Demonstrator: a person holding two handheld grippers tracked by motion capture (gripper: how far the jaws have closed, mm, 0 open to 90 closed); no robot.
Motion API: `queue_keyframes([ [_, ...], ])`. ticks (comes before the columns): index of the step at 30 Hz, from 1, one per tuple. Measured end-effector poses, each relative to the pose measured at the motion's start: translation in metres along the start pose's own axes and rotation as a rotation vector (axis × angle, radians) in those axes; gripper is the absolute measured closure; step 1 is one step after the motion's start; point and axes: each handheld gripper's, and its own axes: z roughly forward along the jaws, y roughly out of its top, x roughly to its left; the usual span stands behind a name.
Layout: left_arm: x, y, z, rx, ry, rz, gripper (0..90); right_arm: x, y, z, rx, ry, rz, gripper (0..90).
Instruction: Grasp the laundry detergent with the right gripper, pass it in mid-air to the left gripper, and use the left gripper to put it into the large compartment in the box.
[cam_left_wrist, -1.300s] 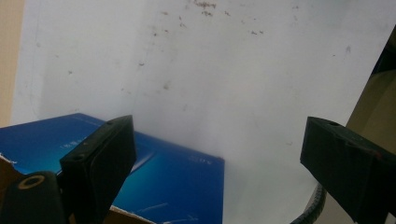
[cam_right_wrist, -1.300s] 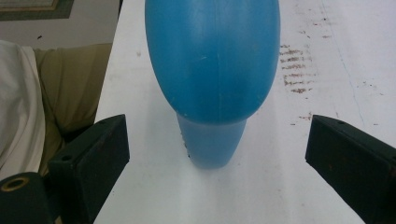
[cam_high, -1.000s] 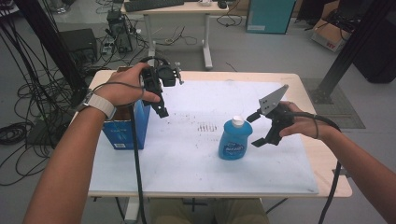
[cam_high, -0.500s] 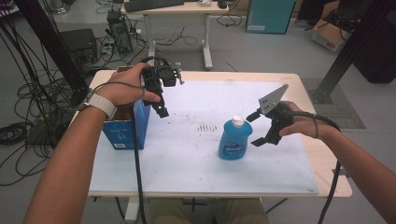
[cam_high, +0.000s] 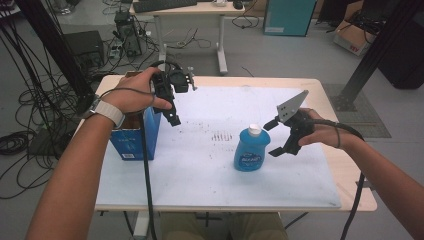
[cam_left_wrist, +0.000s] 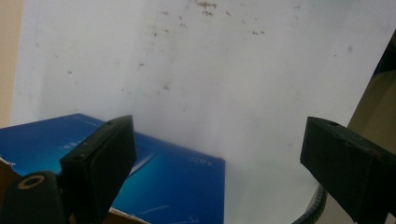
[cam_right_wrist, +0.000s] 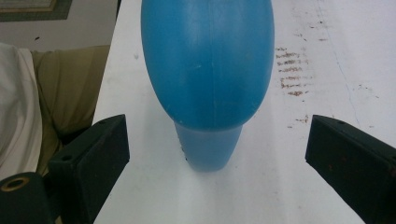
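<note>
A blue dish-soap bottle (cam_high: 251, 152) with a white cap stands upright on the white mat (cam_high: 210, 165), right of centre. My right gripper (cam_high: 273, 139) sits just to its right, open, one jaw above the other. In the right gripper view the bottle (cam_right_wrist: 208, 70) lies ahead between the wide jaws of my right gripper (cam_right_wrist: 217, 149), and the pads do not touch it. My left gripper (cam_high: 172, 117) hangs open over the right edge of an open blue cardboard box (cam_high: 131, 140), pointing down. The left gripper view shows the box (cam_left_wrist: 177, 186) below my empty left gripper (cam_left_wrist: 219, 158).
The mat covers most of a light wooden table (cam_high: 345, 165). Brown specks (cam_high: 221, 135) mark the mat's middle. Beyond the table are a desk (cam_high: 190, 10), cables on the floor (cam_high: 30, 100) and a black frame post (cam_high: 370, 55).
</note>
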Motion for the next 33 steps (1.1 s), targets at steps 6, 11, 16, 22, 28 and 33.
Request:
queue_keyframes([
  [6,0.0005,-0.0010,0.0002,-0.006,0.014,0.005,11.0,0.0001,0.0002,0.0000,0.002,-0.001,0.005,6.1],
  [11,0.0007,-0.0012,0.0000,-0.006,0.009,0.003,11.0,0.0002,0.0005,-0.0002,0.000,-0.001,0.006,6.1],
  [16,0.0016,-0.0008,-0.0006,0.005,0.015,0.020,11.0,0.0004,0.0003,-0.0004,0.002,0.000,0.006,6.2],
  [22,0.0014,-0.0005,-0.0003,0.000,0.006,0.008,11.0,0.0003,0.0001,-0.0010,0.002,0.000,0.005,6.6],
  [28,0.0017,-0.0006,-0.0010,0.008,0.010,0.021,11.0,0.0003,0.0002,-0.0011,0.002,0.001,0.006,6.7],
  [33,0.0021,-0.0006,-0.0009,0.009,0.011,0.024,11.0,0.0001,0.0002,-0.0014,0.001,-0.001,0.005,6.6],
])
